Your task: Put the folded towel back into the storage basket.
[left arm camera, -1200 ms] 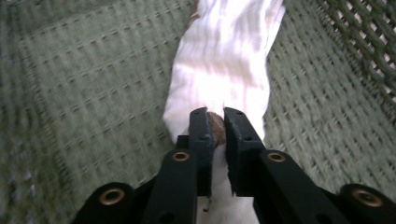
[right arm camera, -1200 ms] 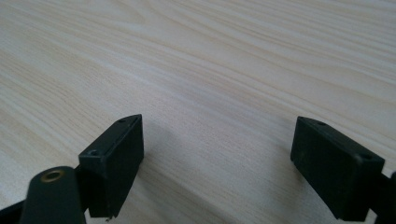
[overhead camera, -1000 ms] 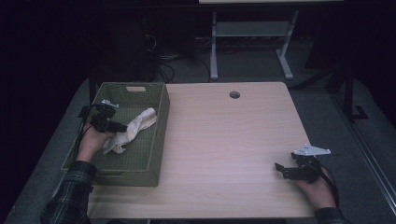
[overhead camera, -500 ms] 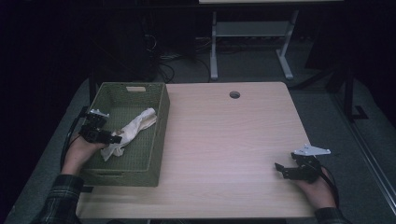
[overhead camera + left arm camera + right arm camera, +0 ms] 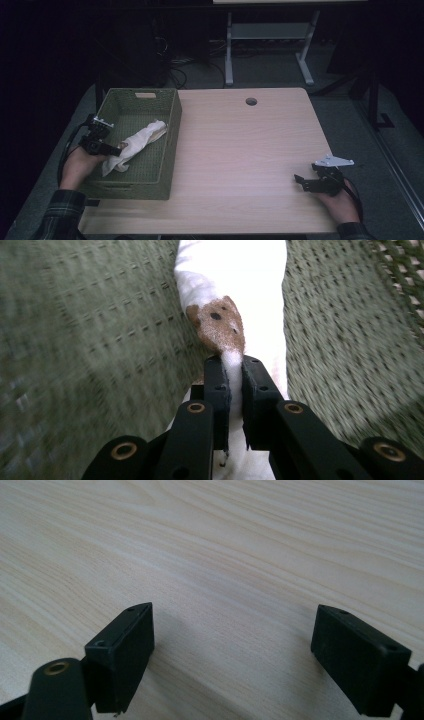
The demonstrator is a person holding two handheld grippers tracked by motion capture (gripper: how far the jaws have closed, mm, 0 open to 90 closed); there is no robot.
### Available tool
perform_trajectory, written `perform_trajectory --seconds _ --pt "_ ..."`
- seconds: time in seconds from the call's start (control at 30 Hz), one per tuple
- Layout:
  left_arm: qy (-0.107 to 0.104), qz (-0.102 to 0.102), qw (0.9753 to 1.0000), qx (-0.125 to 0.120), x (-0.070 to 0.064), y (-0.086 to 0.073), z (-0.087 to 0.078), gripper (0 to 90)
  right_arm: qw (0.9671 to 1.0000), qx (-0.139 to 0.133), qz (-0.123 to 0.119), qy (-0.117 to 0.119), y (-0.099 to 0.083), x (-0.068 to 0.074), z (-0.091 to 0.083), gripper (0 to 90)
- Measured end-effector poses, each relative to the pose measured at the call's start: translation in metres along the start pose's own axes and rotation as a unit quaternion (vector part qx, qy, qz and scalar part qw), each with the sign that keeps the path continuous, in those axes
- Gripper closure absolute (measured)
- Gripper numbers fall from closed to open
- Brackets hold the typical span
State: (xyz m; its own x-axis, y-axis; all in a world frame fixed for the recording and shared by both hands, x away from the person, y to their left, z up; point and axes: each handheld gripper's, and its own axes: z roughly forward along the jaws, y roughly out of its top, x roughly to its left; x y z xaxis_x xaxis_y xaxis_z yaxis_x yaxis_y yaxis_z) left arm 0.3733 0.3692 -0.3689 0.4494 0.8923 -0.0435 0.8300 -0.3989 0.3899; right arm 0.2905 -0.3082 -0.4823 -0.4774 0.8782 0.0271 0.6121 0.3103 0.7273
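Pinching a fold of the white cloth with a brown fuzzy patch point(image 5: 235, 295), the left gripper point(image 5: 234, 390) has its fingers point(image 5: 216, 390) pressed together on the fabric, with only a thin strip of cloth between them. The cloth lies inside the green woven rectangular basket point(image 5: 170, 150), stretched diagonally across its floor, at the left side of the pale wood-grain bench point(image 5: 240, 150).

Risks, as judged from this moment: the grip takes only a narrow edge of fabric, so the cloth could slip free if lifted quickly. The trailing length could also drag against the basket wall and catch on the weave, tipping or shifting the light basket. The gripper sits close to the left wall, so a careless lift could knock the rim.

The right gripper point(image 5: 311, 182) rests low on the bench near the front right corner, well apart from the basket; its fingers point(image 5: 122, 655) are spread wide over bare wood, holding nothing.

Differences between views: the left gripper view confirms the pinch and shows the brown patch with its dark spots, detail too small to read from the high view. The high view gives the cloth's full lie, the basket's handle cut-out and the hole point(image 5: 251, 101) in the bench. The right gripper view settles the wide spread of that gripper's fingers.
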Motion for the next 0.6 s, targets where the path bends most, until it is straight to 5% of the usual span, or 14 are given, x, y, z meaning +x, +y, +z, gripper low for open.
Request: perform_trajectory --seconds 0.13,0.47,0.6 --pt "0.01 0.002 0.9999 -0.002 -0.001 -0.003 -0.008 80.7 1.0 0.0 0.0 0.0 0.0 0.0 0.0 17.2" --pt "0.004 0.017 0.9997 0.019 -0.003 0.012 0.042 76.5 1.0 0.0 0.0 0.0 0.0 0.0 0.0 17.2" --pt "0.01 0.017 0.9998 0.005 -0.005 0.01 0.033 55.4 1.0 0.0 0.0 0.0 0.0 0.0 0.0 17.2"
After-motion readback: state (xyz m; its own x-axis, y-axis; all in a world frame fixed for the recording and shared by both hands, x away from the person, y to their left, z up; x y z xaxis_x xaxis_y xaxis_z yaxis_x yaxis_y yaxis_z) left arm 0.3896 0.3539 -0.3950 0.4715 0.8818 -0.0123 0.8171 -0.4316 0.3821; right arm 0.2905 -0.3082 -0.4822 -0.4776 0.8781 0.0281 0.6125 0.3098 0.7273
